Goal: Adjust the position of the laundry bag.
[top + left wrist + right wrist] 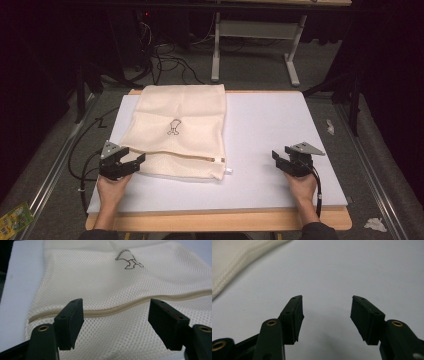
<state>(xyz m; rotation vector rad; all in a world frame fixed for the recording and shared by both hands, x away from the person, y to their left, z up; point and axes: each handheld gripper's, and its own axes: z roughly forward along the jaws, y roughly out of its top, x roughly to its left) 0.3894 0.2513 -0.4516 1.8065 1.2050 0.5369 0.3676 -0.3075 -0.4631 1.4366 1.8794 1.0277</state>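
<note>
fingers (72, 315) of two grippers apart; one mesh bag (175, 130), one zipper (112, 311).

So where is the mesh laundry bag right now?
In the high view the mesh laundry bag lies flat on the left half of the white board, its zipper edge beside the open left gripper.

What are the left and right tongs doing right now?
Left tongs: open over the mesh bag, holding nothing.
Right tongs: open over the white board, holding nothing.

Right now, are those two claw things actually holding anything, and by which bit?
Nothing is held. The left gripper stands open over the mesh bag near its zipper, pads clear of it. The right gripper is open over the bare table.
</note>
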